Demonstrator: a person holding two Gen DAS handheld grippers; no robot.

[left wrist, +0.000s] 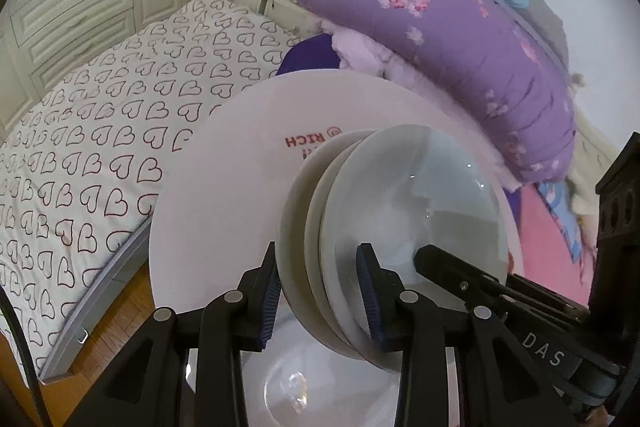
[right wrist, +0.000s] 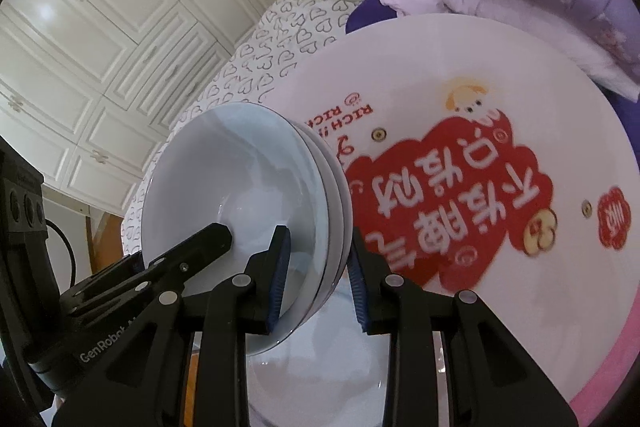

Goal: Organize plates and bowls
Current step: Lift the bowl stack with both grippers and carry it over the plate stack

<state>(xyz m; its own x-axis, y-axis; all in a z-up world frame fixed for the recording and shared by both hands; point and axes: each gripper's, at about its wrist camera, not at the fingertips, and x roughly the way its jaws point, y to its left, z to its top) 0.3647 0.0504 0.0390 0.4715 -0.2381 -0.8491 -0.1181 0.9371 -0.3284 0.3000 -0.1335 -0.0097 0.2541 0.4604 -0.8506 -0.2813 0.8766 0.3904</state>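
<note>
Bowls (left wrist: 400, 223) nested, both my left gripper (left wrist: 322, 291) and right gripper (right wrist: 318, 279) clamped on their rims, stack unplaced above table (right wrist: 540, 87).

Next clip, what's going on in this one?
A person holds a small stack of white bowls with two handheld grippers, one on each side of the rim. The left gripper and the right gripper each have their fingers clamped across the stacked rims. The stack sits tilted above a round white table with red printed artwork, and another bowl lies below. A bed and purple quilt are behind.
</note>
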